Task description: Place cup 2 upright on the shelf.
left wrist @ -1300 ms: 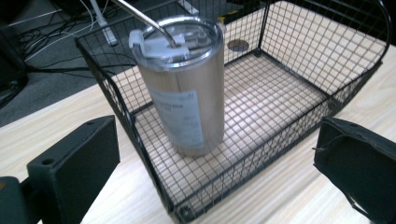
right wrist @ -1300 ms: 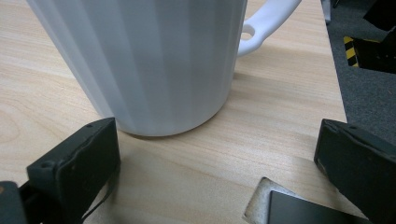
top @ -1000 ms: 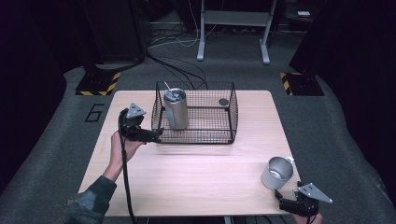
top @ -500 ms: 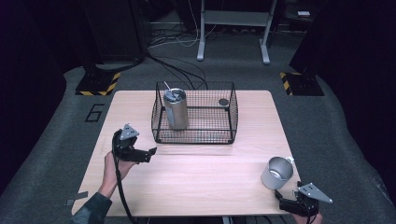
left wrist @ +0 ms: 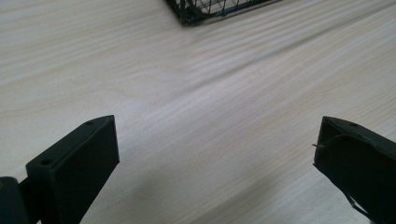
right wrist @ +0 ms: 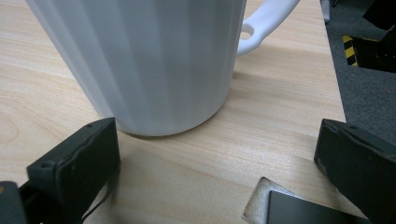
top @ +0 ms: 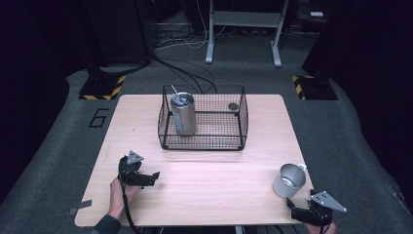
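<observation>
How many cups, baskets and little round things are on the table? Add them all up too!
Cups: 2, the steel tumbler and the mug
Wire baskets: 1
Small dark round things: 1
Total: 4

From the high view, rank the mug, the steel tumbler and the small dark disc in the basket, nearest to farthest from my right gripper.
Measured from the right gripper:
1. Mug, on the table just ahead of it, near right corner.
2. Small dark disc, in the basket's far right corner.
3. Steel tumbler, upright at the basket's left end.
</observation>
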`<state>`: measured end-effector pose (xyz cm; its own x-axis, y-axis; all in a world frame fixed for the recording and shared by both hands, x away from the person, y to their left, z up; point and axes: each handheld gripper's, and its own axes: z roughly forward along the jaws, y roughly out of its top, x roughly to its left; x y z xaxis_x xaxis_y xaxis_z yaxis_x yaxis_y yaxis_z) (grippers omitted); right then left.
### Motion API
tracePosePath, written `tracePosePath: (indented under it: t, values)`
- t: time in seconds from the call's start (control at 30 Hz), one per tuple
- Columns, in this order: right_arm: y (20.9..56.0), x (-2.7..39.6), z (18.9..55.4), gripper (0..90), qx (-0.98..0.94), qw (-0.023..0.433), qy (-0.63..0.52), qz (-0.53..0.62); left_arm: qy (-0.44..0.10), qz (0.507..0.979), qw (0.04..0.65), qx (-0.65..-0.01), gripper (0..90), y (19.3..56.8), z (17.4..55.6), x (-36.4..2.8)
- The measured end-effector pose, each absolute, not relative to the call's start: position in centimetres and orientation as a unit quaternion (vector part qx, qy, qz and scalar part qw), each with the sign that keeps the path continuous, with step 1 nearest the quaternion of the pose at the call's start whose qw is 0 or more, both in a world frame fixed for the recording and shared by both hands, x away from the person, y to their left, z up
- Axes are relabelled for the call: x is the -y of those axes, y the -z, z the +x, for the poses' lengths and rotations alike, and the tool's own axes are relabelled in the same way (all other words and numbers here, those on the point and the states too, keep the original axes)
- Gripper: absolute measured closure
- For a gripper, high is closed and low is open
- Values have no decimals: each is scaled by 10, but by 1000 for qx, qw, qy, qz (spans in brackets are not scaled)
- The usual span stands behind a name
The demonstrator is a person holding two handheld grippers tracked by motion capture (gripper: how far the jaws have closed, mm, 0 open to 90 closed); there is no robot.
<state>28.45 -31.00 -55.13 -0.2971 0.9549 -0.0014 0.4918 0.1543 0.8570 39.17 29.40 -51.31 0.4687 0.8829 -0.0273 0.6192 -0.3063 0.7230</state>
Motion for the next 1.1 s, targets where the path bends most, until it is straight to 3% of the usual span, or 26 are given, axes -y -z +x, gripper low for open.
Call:
tracePosePath:
  t: [0.53, 1.1]
  values:
    - [545, 307, 287, 1, -710, 296, -371, 521, -207, 784, 330, -483, 0, 531, 392, -291]
    - [520, 310, 275, 0, -708, 251, -402, 524, -207, 788, 331, -476, 0, 531, 389, -287]
